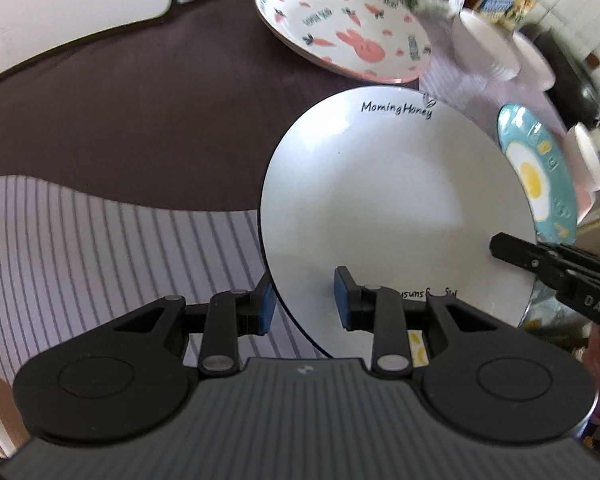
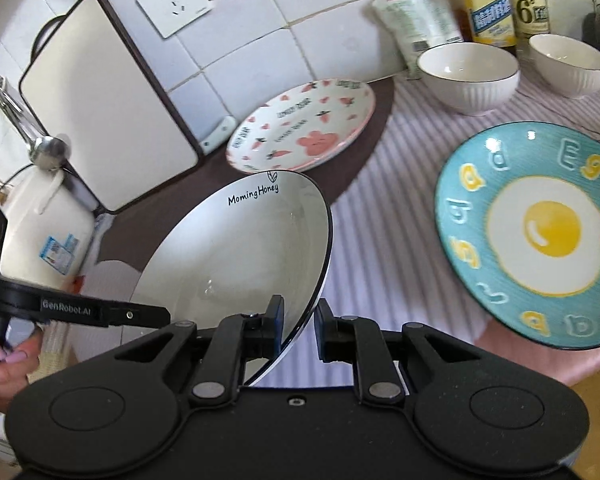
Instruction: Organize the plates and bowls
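Observation:
A white "Morning Honey" plate (image 1: 392, 208) (image 2: 240, 248) is tilted up off the striped cloth. My left gripper (image 1: 306, 300) straddles its near rim with the jaws apart, not pressing it. My right gripper (image 2: 299, 328) has the plate's rim between its jaws, with a gap still showing on the right side; it also shows in the left wrist view (image 1: 548, 264). A pink rabbit plate (image 1: 340, 24) (image 2: 300, 124) lies on the dark mat. A blue egg plate (image 1: 540, 172) (image 2: 540, 236) lies to the right. Two white bowls (image 2: 468, 72) (image 2: 568, 64) stand behind.
A cutting board (image 2: 108, 104) leans on the tiled wall beside a white kettle (image 2: 44, 224). Bottles (image 2: 488, 0) and a packet (image 2: 416, 12) stand at the back. The dark mat (image 1: 140, 120) and striped cloth (image 1: 100, 248) cover the counter.

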